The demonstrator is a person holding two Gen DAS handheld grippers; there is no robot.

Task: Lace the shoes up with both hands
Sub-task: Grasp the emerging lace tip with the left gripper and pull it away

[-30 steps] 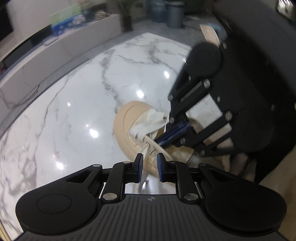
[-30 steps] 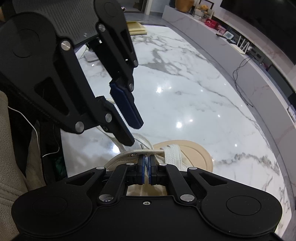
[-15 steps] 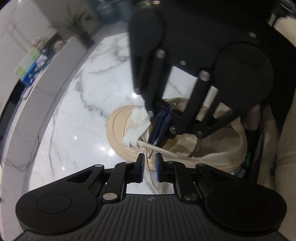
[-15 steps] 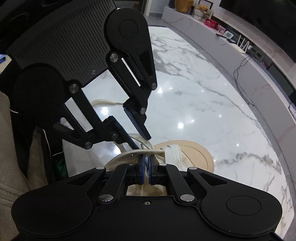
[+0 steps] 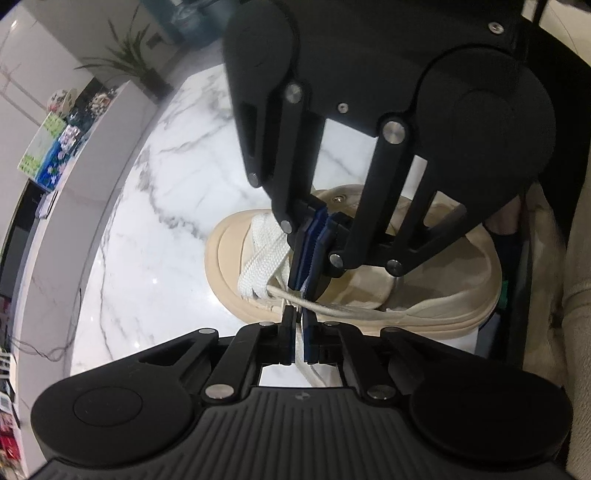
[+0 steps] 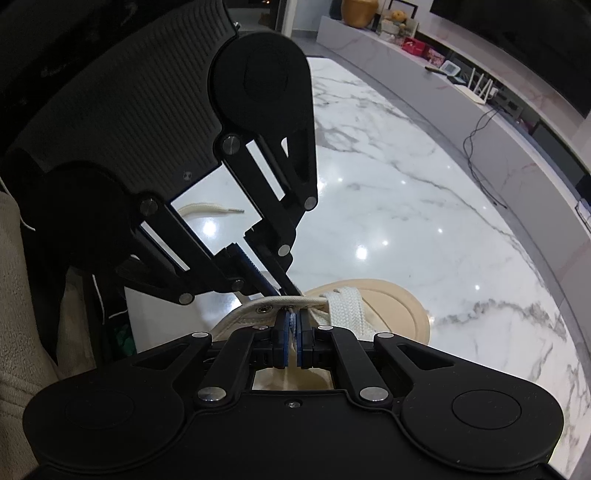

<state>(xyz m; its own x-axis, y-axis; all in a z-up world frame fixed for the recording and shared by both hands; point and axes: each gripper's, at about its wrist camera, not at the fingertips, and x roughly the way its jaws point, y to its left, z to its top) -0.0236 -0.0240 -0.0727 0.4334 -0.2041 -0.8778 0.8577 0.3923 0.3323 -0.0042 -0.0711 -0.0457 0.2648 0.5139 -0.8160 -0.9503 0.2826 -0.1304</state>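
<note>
Left claw [image 5: 297, 325] has swung over the beige shoe [image 5: 369, 266] on the marble bench [image 5: 166, 221] and pinched the cream lace [image 5: 332, 306], right claw [image 6: 292, 328] nearly shut on lace too; lace limp, light, likely slippery, grip near its stiff tip.

We see a glossy white marble tabletop [image 5: 155, 229] with grey veins and bright spots of reflected light. In the left wrist view a long pale ledge [image 5: 92, 147] curves beside it, carrying colourful boxes [image 5: 51, 151], with a potted plant [image 5: 129, 62] at its far end. In the right wrist view a grey shelf [image 6: 461, 110] runs along the far side of the tabletop; on it we see a golden vase [image 6: 357, 13], a white router [image 6: 478, 86] with antennas and a dark cable [image 6: 480, 147] trailing down. Beige fabric [image 6: 22, 332] fills the left edge.
</note>
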